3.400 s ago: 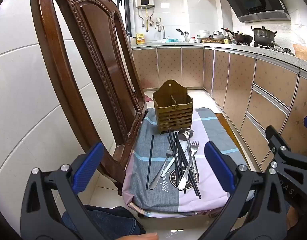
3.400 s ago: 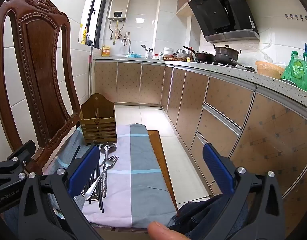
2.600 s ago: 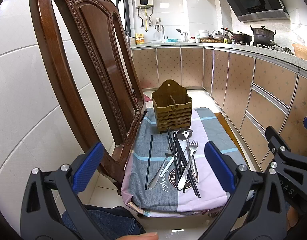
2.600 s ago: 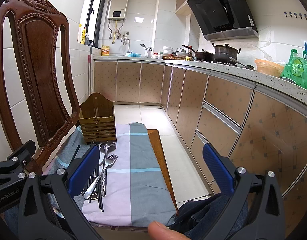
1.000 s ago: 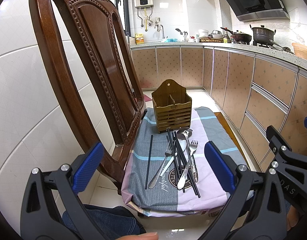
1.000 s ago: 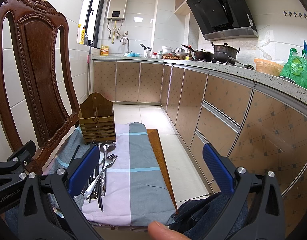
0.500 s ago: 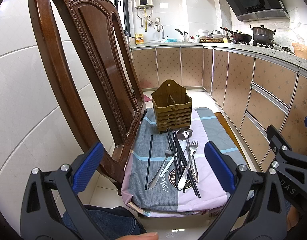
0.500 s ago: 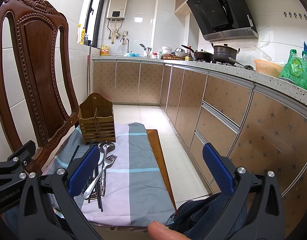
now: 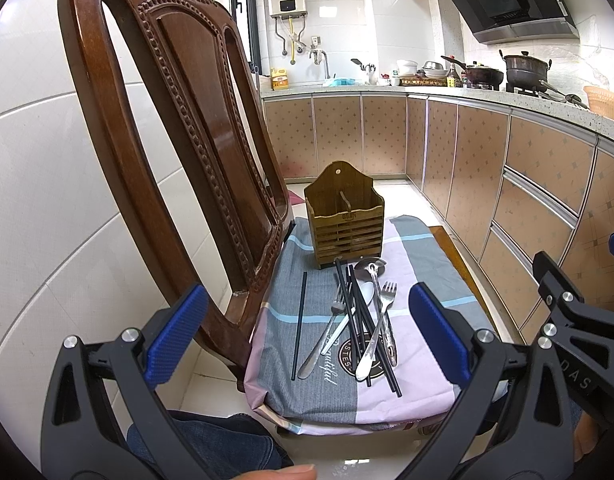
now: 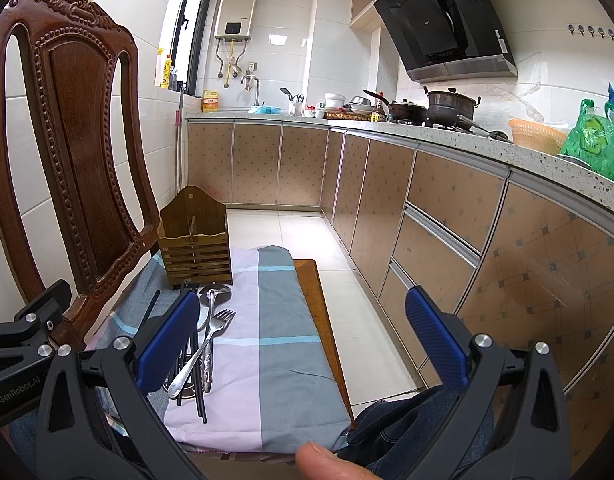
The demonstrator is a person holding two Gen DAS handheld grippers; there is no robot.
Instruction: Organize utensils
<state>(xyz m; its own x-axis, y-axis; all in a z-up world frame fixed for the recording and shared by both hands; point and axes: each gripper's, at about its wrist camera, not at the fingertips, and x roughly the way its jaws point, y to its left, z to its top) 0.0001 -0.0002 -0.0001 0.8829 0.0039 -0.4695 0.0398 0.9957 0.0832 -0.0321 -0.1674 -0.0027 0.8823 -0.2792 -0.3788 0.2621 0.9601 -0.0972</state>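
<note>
The left gripper (image 9: 307, 336) hangs in front of the carved dark-wood chair (image 9: 167, 140) with its blue-padded jaws spread wide and nothing between them; the right gripper (image 10: 303, 340) is likewise wide apart and empty, held off the seat's right edge; on the grey, pink and blue checked cloth (image 9: 419, 248) lies a loose heap of steel forks, spoons and black chopsticks (image 9: 363, 320), one black chopstick (image 9: 299, 320) apart to its left; the slatted brown wooden utensil holder (image 9: 345, 220) stands upright just behind the heap.
</note>
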